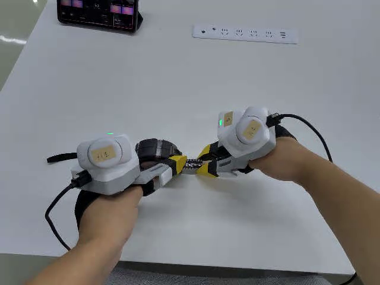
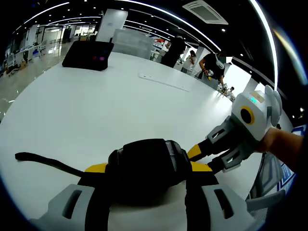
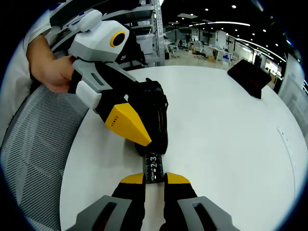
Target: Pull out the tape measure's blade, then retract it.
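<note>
Tape measure (image 1: 153, 147) at the near edge of the bench (image 1: 178, 89), gripped across its black case by the left tongs (image 1: 169, 160), clenched. Blade (image 3: 154, 166) drawn out a short way, its end pinched in the right tongs (image 3: 155, 180), likewise clenched; numerals 2 and 3 legible between case mouth and tips. Judged early in the pull.

To do the step well:
- Hold the case low and steady.
- Draw the right tongs straight away along the blade's own line.
- Keep the blade flat and untwisted, with no sideways drag at the mouth.
- For the return, ease back under a firm pinch rather than releasing outright.

Count: one tape measure, one blade, one black strap (image 2: 45, 161) trailing from the case (probably a wrist loop), two tongs, one power strip (image 1: 244, 34), one dark screen (image 1: 100, 13).
</note>
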Motion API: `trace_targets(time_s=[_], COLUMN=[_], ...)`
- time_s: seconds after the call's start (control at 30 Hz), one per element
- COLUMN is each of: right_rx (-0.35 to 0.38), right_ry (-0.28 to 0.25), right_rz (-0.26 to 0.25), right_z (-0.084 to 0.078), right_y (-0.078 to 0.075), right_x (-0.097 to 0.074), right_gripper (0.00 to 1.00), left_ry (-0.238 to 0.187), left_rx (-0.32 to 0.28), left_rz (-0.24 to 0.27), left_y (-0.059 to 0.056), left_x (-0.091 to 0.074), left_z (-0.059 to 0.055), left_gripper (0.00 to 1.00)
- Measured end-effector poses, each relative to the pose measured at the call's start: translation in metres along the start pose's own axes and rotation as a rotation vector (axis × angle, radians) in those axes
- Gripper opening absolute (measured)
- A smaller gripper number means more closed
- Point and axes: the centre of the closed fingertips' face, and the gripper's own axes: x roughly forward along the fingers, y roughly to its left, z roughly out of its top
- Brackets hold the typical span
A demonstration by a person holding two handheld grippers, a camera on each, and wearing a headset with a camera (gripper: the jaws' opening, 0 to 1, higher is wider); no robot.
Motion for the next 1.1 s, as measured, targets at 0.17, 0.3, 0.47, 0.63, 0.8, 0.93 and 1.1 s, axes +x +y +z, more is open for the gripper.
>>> trace_targets(time_s=[0.17, 0.3, 0.47, 0.63, 0.8, 0.93, 1.1], right_rx=[-0.007, -0.004, -0.003, -0.006, -0.013, -0.013, -0.003], right_ry=[-0.001, -0.011, -0.021, -0.033, -0.032, -0.035, -0.04], right_rz=[0.002, 0.004, 0.005, 0.007, 0.008, 0.004, -0.002], right_z=[0.004, 0.008, 0.013, 0.017, 0.018, 0.018, 0.018], right_y=[0.0, 0.0, 0.0, 0.001, 0.0, 0.0, 0.001], right_x=[0.003, 0.007, 0.011, 0.014, 0.015, 0.014, 0.014], right_gripper=[0.11, 0.11, 0.11, 0.11, 0.11, 0.11, 0.11], left_ry=[-0.002, -0.002, -0.003, -0.002, -0.005, -0.006, 0.002], left_rx=[-0.002, -0.003, -0.004, -0.005, -0.004, -0.004, -0.009], left_rz=[0.0, -0.001, -0.002, -0.003, -0.004, -0.004, -0.006], left_y=[0.0, 0.0, 0.001, 0.002, 0.001, 0.0, -0.001], left_x=[0.0, 0.0, 0.001, 0.001, 0.001, 0.0, 0.0], left_z=[0.0, 0.0, 0.0, 0.0, 0.0, 0.0, 0.0], left_gripper=[0.58, 0.58, 0.58, 0.58, 0.58, 0.59, 0.59])
